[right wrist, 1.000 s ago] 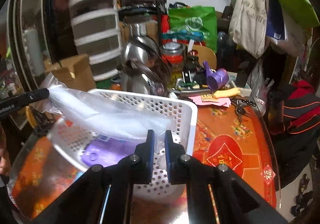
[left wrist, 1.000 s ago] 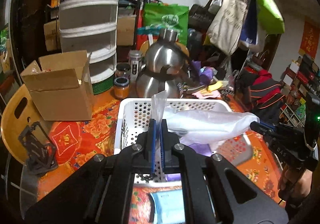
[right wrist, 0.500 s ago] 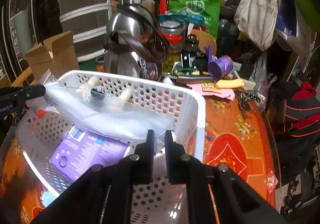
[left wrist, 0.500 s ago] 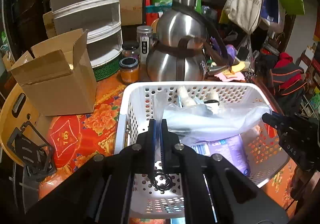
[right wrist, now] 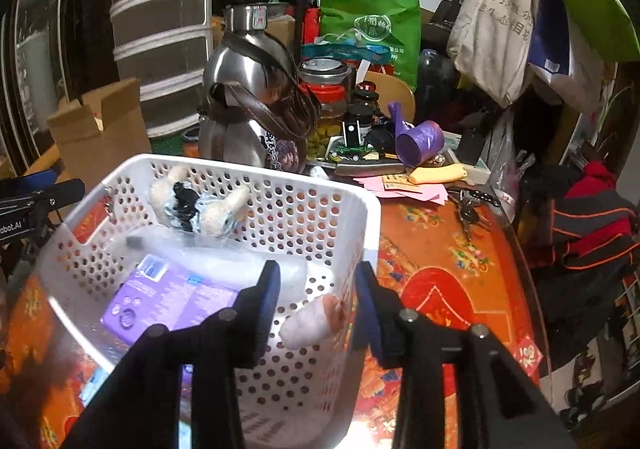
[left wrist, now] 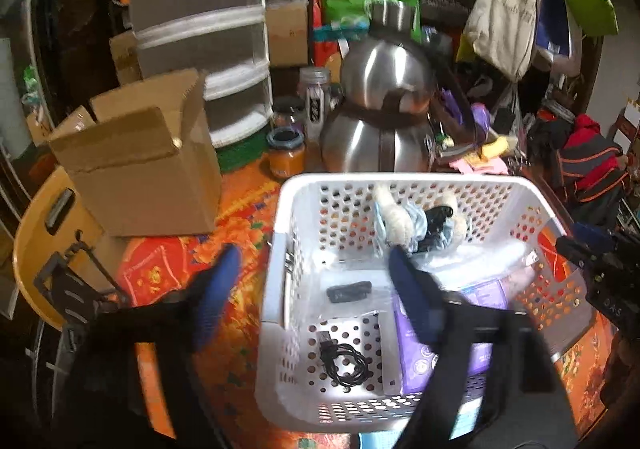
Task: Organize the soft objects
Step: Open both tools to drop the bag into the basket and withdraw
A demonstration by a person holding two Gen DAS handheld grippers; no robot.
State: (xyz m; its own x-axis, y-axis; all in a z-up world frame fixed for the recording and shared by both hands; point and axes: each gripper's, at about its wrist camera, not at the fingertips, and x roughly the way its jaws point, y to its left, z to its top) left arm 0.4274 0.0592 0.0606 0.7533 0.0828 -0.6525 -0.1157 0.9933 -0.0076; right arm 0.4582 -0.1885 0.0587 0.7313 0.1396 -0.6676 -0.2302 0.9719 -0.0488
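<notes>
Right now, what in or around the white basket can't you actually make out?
- Clear plastic bag: contents unreadable; see-through film, and the right tongs cover its near end.
- Purple pack: print too small; in the left wrist view the left tongs blur across it.
- Plush toy: shape unclear, crumpled against the far wall of the basket.
- Pink soft item: identity unclear, blurred.

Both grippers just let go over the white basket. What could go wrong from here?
The right gripper is open astride the white basket rim; pulling back carelessly might tip it. The left gripper's right finger sits low over the clear plastic bag, so it could snag and drag it out.
</notes>
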